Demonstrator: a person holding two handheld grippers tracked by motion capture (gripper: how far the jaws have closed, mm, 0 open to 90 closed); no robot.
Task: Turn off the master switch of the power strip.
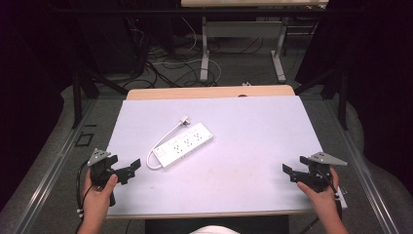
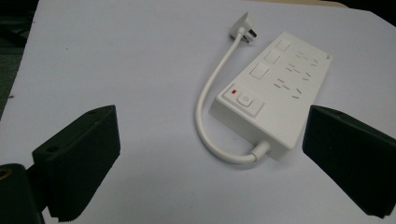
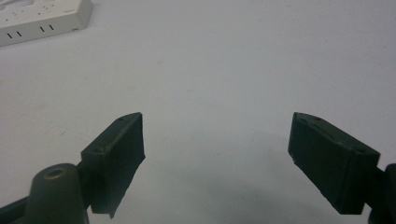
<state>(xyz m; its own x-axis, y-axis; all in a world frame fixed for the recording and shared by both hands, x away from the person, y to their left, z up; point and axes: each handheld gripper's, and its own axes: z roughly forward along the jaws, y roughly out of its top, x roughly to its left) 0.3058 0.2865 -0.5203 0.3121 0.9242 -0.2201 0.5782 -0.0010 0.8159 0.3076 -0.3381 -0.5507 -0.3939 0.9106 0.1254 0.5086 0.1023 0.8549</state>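
On the table (image 1: pixel 253 146), both grippers, left (image 1: pixel 127 170) and right (image 1: pixel 292 173), spread-jawed and empty; a careless reach may snag the power strip (image 1: pixel 184 145) cord (image 2: pixel 205 107)

- A lab or test workspace: dark curtains (image 1: pixel 375 73) enclose the sides.
- Loose cables (image 1: pixel 170 63) sprawl across the grey floor (image 1: pixel 243 63).
- A white-topped table (image 1: pixel 253 146) sits inside a black frame (image 1: pixel 77 97).

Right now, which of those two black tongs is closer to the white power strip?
The left tongs, at the table's near-left edge: the power strip lies just ahead of their open jaws. The right tongs sit at the table's far side from it, also open.
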